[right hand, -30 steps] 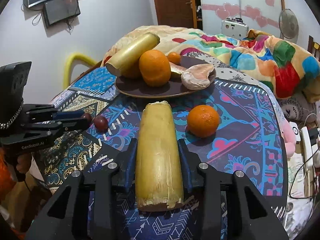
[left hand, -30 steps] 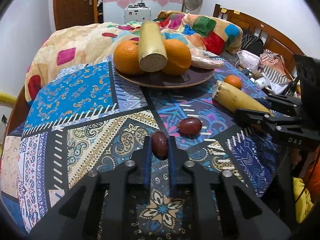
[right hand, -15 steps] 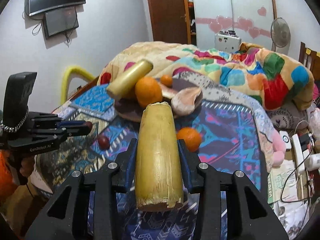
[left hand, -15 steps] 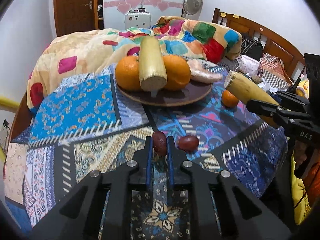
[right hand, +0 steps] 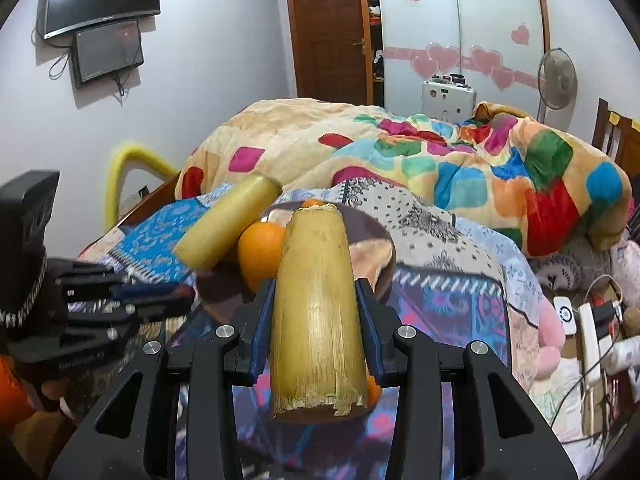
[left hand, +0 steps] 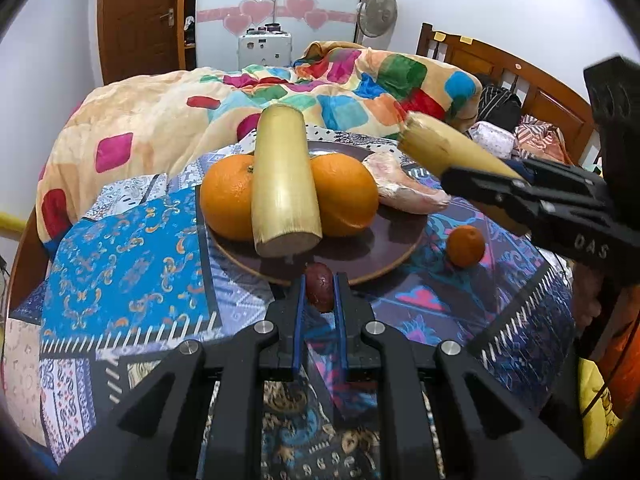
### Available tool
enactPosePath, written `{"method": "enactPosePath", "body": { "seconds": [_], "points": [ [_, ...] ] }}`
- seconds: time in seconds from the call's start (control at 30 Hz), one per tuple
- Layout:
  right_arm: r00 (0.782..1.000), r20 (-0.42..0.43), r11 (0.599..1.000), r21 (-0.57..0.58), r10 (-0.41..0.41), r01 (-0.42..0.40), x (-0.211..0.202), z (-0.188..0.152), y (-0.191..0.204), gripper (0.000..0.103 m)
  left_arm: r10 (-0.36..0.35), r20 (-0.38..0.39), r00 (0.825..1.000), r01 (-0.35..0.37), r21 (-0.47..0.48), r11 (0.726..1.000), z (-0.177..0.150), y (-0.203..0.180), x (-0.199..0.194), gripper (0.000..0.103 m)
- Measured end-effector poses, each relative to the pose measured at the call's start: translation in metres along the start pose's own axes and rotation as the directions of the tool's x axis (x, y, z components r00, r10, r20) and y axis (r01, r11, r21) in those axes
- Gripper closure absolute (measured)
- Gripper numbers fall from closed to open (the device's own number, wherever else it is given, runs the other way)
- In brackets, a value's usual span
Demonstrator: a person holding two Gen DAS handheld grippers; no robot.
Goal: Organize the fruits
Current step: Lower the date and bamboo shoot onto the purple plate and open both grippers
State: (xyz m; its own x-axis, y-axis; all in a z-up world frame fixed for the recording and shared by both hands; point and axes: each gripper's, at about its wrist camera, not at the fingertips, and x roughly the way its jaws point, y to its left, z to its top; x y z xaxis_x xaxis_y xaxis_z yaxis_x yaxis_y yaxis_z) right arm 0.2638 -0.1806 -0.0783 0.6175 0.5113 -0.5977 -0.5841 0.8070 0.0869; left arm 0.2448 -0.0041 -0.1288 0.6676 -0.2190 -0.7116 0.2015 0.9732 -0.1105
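My left gripper [left hand: 319,280] is shut on a small dark red fruit [left hand: 319,289], held just before the near rim of the brown plate [left hand: 400,240]. On the plate lie two oranges [left hand: 226,204], a yellow cane piece [left hand: 284,184] and a pale pink lump [left hand: 408,190]. My right gripper [right hand: 316,285] is shut on a second yellow cane piece [right hand: 318,320], held in the air in front of the plate [right hand: 376,236]. In the left wrist view this cane piece [left hand: 434,148] hangs over the plate's right side. A small orange [left hand: 465,246] sits on the cloth.
The round table wears a patterned patchwork cloth [left hand: 128,256]. Behind it a bed carries a colourful quilt [right hand: 500,168]. A wooden headboard [left hand: 532,80] is on the right. Cables and a power strip [right hand: 588,328] lie right of the table.
Both grippers rose and moved toward the plate. The right one lifted the cane piece off the cloth; the left one carried the red fruit up to the plate's rim.
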Motion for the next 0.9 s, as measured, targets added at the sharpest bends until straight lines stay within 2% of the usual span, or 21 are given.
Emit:
{"method": "enactPosePath", "body": {
  "seconds": [0.17,0.5,0.9],
  "points": [
    [0.999,-0.017,0.999,-0.03,-0.033,0.032,0.022,0.017,0.001,0.067,-0.004,-0.021,1.0,0.003,-0.014,1.0,0.004,0.005,0.012,0.09],
    [0.995,-0.095,1.0,-0.006,-0.03,0.029,0.054,0.03,-0.004,0.067,0.004,-0.02,1.0,-0.005,-0.015,1.0,0.007,0.008,0.015,0.09],
    [0.998,-0.049,0.999,-0.023,-0.038,0.037,0.024,0.024,0.006,0.067,0.035,-0.02,0.999,-0.035,-0.036,0.999,0.002,0.009,0.009,0.068]
  ]
}}
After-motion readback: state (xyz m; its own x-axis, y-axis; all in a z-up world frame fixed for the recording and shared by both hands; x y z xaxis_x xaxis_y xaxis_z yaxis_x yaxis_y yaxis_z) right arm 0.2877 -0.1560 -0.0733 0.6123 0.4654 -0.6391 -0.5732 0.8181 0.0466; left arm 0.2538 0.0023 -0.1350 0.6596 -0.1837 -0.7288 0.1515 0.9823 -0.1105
